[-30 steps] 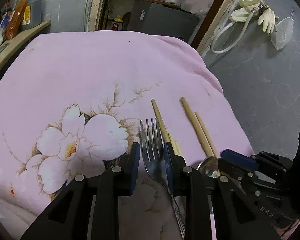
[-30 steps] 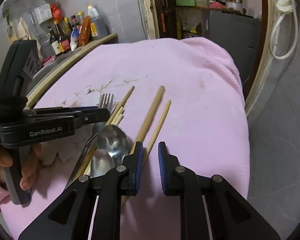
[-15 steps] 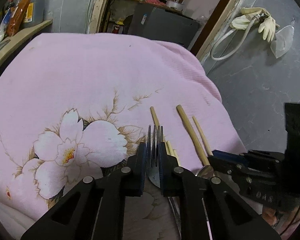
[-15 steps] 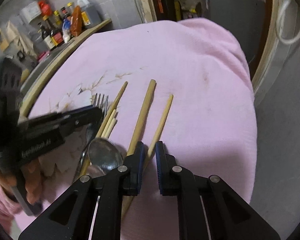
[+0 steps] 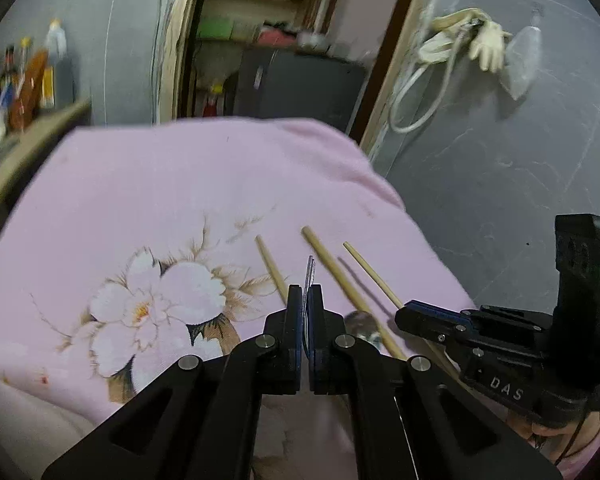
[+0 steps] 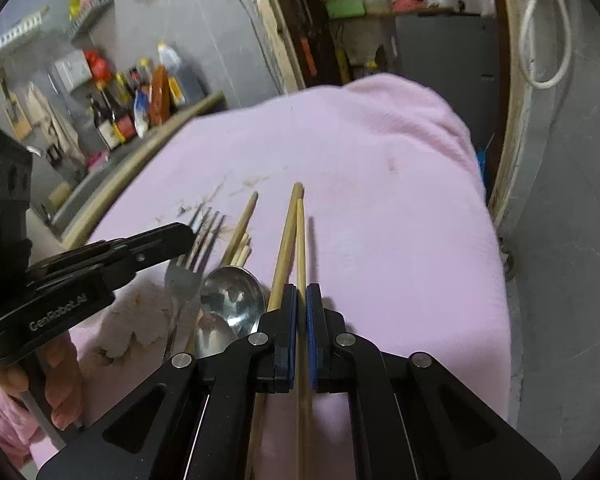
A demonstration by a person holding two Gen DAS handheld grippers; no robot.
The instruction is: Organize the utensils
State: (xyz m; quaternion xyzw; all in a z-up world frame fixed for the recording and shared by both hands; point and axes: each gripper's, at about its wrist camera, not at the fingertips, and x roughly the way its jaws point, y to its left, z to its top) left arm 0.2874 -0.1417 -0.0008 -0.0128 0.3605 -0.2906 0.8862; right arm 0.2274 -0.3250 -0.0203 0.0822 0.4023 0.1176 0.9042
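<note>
From the left wrist, the left gripper (image 5: 305, 300) is clenched on the fork (image 5: 309, 274), whose prongs stick up edge-on above the pads; its handle is hidden behind the black fingers. The pink cloth (image 5: 180, 184) bears three chopsticks (image 5: 332, 270), their near ends covered by the grippers, and a spoon (image 5: 360, 322), mostly hidden. The right gripper (image 5: 432, 314) enters from the right, blurred.

From the right wrist, the right gripper (image 6: 301, 292) is grasping one thin chopstick (image 6: 300, 240), which lies just beside a thicker one (image 6: 286, 240). Left of them lie two spoons (image 6: 232, 292), overlapping, and the fork (image 6: 198, 248), its neck covered by the left gripper (image 6: 180, 236). A hand (image 6: 60, 376) is cut off at the frame's edge.
</note>
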